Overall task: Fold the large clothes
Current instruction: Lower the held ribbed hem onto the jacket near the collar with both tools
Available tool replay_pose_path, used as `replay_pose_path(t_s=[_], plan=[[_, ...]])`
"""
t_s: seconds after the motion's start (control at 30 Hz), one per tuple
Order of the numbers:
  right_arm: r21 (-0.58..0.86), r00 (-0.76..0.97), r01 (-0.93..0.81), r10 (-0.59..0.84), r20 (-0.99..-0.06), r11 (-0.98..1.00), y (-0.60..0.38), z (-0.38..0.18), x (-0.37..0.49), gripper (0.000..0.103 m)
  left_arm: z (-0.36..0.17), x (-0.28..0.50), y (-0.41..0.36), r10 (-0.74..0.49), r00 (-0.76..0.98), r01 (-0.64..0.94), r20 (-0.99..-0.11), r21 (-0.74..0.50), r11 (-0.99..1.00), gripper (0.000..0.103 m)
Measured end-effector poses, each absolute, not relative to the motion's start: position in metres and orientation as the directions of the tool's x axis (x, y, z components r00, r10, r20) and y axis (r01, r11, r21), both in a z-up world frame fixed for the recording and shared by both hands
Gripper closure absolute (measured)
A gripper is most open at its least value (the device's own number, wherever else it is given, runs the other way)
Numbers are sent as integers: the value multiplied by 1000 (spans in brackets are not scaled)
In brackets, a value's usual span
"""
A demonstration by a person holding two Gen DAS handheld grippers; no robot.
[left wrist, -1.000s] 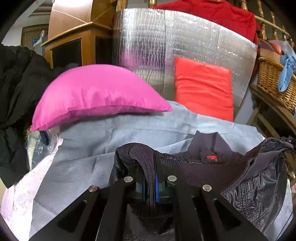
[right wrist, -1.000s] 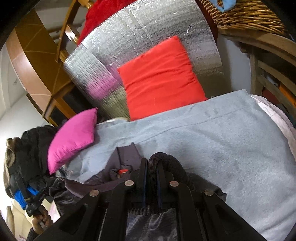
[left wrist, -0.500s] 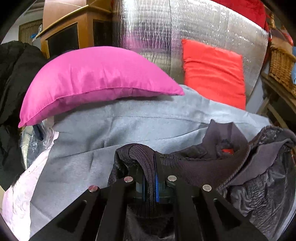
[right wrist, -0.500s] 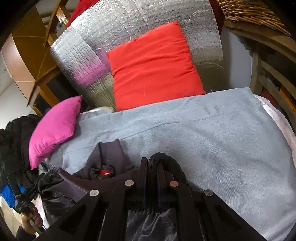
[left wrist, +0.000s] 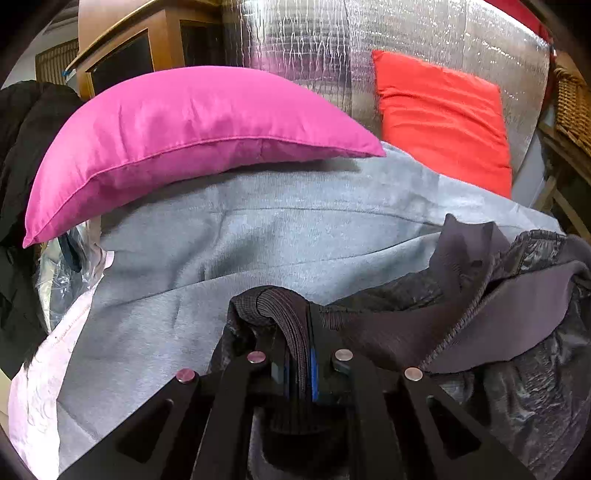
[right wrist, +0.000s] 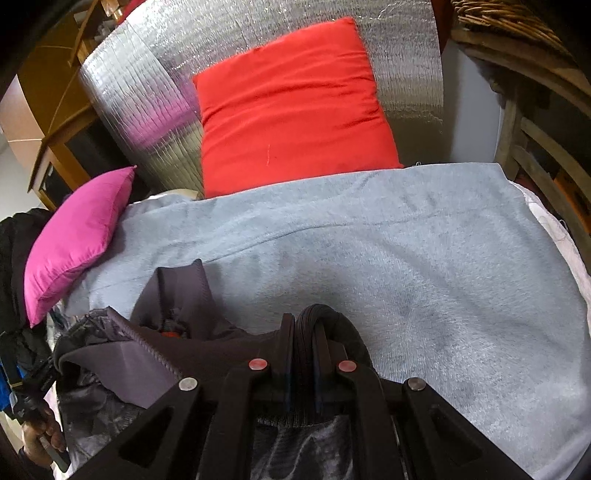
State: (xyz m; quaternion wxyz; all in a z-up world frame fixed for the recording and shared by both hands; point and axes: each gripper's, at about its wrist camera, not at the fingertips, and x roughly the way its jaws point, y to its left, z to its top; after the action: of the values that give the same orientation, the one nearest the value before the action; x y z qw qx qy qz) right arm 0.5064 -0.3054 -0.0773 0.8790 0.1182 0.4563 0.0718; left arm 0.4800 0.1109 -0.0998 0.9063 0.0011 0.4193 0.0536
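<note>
A dark grey-black jacket (left wrist: 509, 321) with a shiny quilted lining lies bunched over a grey blanket (left wrist: 258, 236) on the bed. My left gripper (left wrist: 295, 354) is shut on a ribbed hem of the jacket, at the jacket's left end. My right gripper (right wrist: 304, 350) is shut on another ribbed hem, at its right end. The jacket (right wrist: 147, 354) stretches between them, its collar and zipper showing. In the right wrist view the left gripper's handle (right wrist: 33, 410) sits in a hand at the lower left.
A magenta pillow (left wrist: 177, 125) lies at the blanket's far left and shows in the right wrist view (right wrist: 77, 236). A red cushion (right wrist: 291, 107) leans on a silver foil panel (left wrist: 325, 48). Black clothes (left wrist: 14, 155) hang at left. Wooden shelving with a wicker basket (right wrist: 517, 22) stands at right.
Both grippers moved forward and lower over the blanket, carrying the jacket toward the pillows. The grips stayed shut on the hems.
</note>
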Motion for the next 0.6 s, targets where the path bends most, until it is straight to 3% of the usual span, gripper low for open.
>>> replay_pose_path(t_s=[0.6], plan=[[208, 524, 19, 168, -835, 978, -294, -103, 527, 95, -125, 506, 104, 155, 579, -126, -800, 100, 987, 93]])
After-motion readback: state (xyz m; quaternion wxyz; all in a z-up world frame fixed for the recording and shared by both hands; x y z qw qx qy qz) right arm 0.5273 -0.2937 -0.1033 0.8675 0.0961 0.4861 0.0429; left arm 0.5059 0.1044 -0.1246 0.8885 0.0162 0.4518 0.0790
